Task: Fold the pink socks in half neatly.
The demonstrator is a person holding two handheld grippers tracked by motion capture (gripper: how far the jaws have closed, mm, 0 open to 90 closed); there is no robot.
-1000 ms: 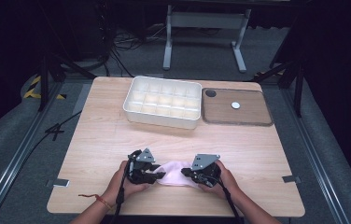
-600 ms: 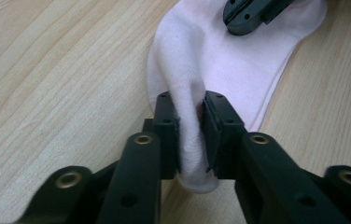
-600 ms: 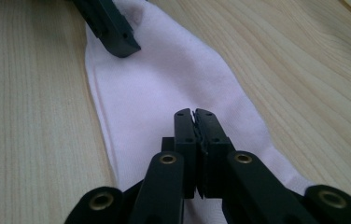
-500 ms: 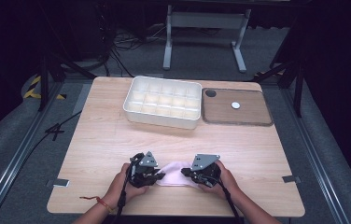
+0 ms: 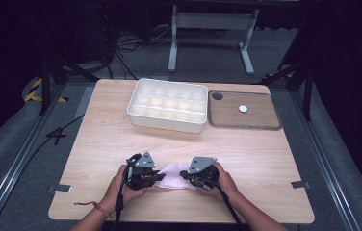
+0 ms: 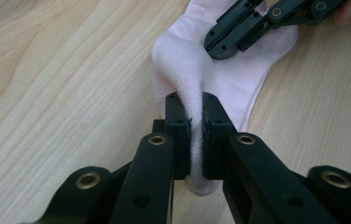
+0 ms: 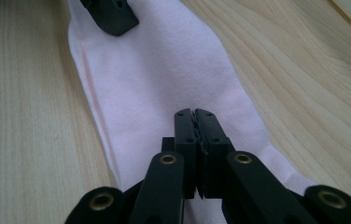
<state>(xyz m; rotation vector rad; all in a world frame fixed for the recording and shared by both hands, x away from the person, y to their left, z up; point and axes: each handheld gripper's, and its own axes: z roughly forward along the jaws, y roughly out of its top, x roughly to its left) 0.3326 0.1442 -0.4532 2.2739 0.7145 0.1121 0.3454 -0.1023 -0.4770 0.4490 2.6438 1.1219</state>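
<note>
Light wooden table (image 5: 102,144) with pale pink sock (image 5: 173,175), white compartment tray (image 5: 168,104) and brown board (image 5: 244,110).

The table (image 5: 179,144) is lit evenly from above, while the surroundings are left dark. Soft shadows are cast. The high view is grainy; near jaws are blurred.

The premises are presenting as a lab or recording studio rather than a home. A light wooden table (image 5: 121,144) is standing as the central landmark, with black drapery hanging behind it, cables (image 5: 121,62) trailing across grey carpet beyond its far edge, a metal stand (image 5: 213,29) rising farther back, and hazard tape (image 5: 37,91) lying off its left corner.
</note>
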